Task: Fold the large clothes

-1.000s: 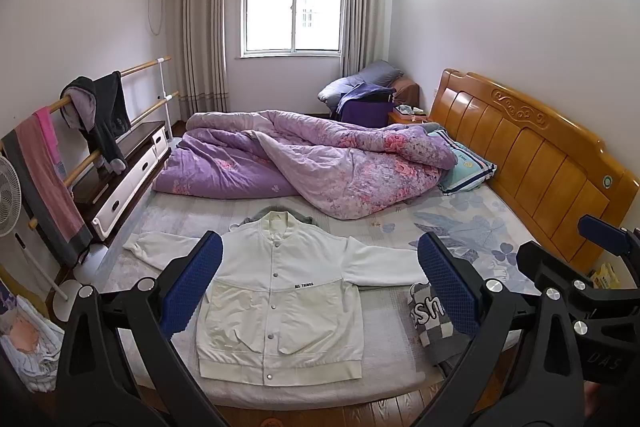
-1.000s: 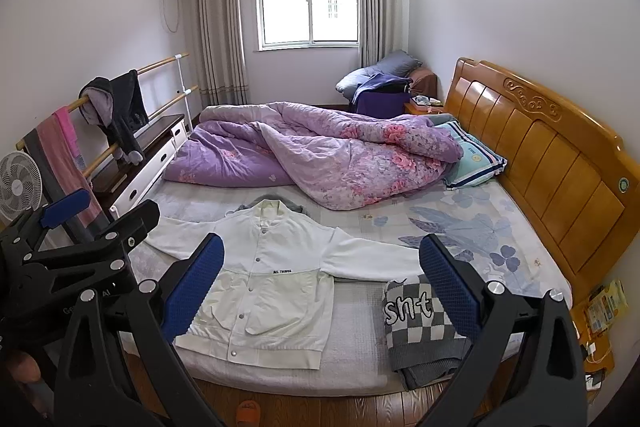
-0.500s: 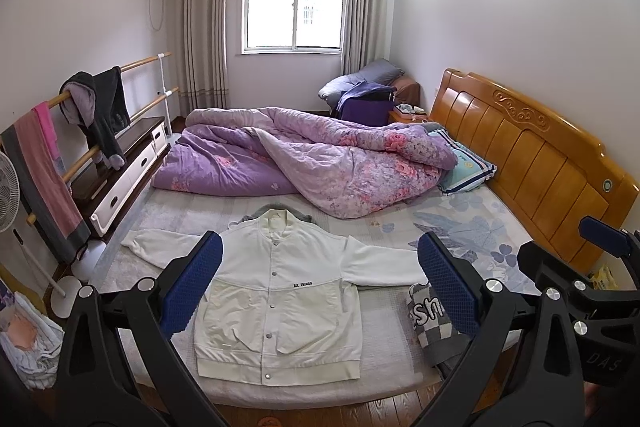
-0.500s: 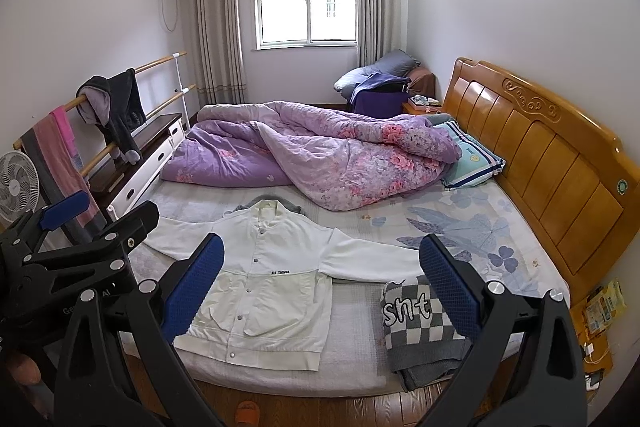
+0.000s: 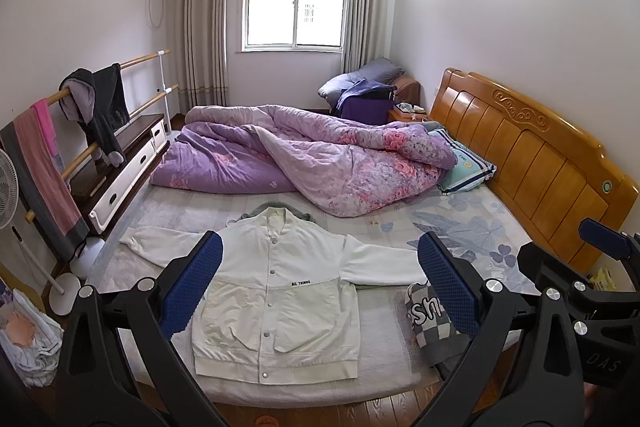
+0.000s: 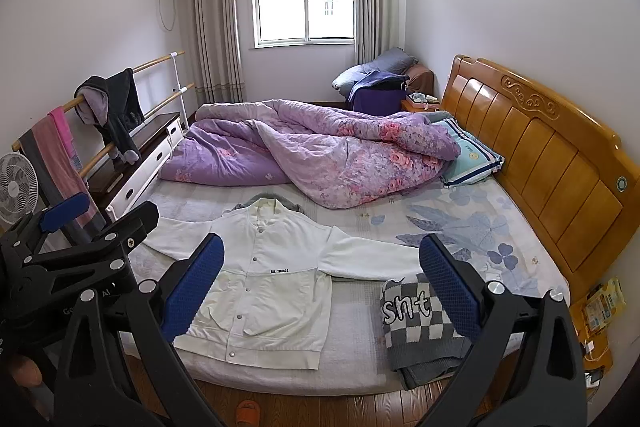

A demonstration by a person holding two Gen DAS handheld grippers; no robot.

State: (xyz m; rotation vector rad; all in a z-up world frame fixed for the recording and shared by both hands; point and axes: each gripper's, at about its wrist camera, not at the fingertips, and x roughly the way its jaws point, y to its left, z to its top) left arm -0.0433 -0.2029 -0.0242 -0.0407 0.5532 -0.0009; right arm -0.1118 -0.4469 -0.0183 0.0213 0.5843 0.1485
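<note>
Left gripper: fingers spread wide apart, clamped on nothing, held in the air off the near edge of the bed.
Right gripper: fingers likewise wide apart, empty, in the air off the same edge; in the left view it shows at 3 o'clock.
Jacket: one, white, snap-front, laid flat face up on the near half of the bed, both sleeves stretched sideways toward 9 and 3 o'clock, collar toward 12 o'clock, hem just inside the near mattress edge at 6 o'clock.
Grey cloth: one piece peeking out from behind the collar.
Sweater: one, grey-and-white checked, folded, at 4 o'clock from the jacket, touching the right cuff and overhanging the near edge.
Quilt: one, purple floral, bunched across the far half of the bed at 12 o'clock, apart from the jacket.
Pillow: one, striped, against the headboard at 2 o'clock.
Open room: bare sheet between jacket and sweater, and from the right sleeve toward the headboard; narrow strip left of the left sleeve.
Left edge: cabinet, a rail hung with clothes and a fan, close beside the bed at 9 o'clock.
Floor: wood below the near edge.
</note>
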